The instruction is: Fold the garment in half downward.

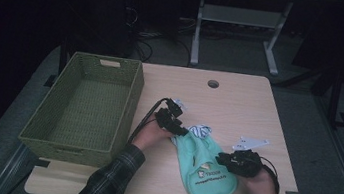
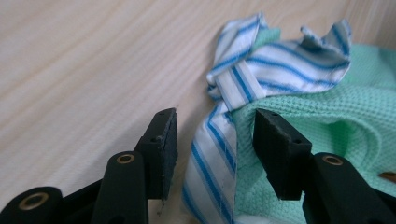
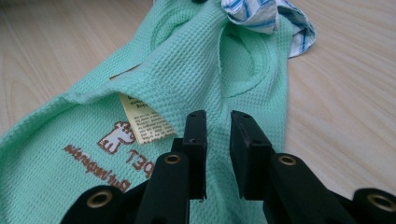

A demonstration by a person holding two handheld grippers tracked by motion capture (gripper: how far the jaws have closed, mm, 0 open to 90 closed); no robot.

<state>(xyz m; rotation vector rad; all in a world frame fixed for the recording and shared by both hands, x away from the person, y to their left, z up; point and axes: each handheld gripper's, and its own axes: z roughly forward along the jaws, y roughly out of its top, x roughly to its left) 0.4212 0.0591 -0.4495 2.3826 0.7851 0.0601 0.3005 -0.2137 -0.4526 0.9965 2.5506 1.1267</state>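
Observation:
A mint-green pet garment (image 1: 208, 172) with a blue-and-white striped collar (image 1: 201, 129) lies flat on the wooden table (image 1: 239, 106). My left gripper (image 1: 180, 130) is at its collar end. In the left gripper view that gripper (image 2: 215, 133) is open, with the striped collar (image 2: 280, 65) and the green knit edge (image 2: 336, 121) between its jaws. My right gripper (image 1: 223, 159) rests on the garment's right side. In the right gripper view its jaws (image 3: 218, 135) stand a narrow gap apart over the green cloth (image 3: 187, 65), beside a yellow label (image 3: 144, 122) and a brown print (image 3: 112, 136).
A green woven basket (image 1: 132, 97) stands with nothing in it on the table's left side, close to my left hand. A round cable hole (image 1: 213, 84) sits near the far edge. Beyond the table are a dark floor and a desk frame (image 1: 197, 35).

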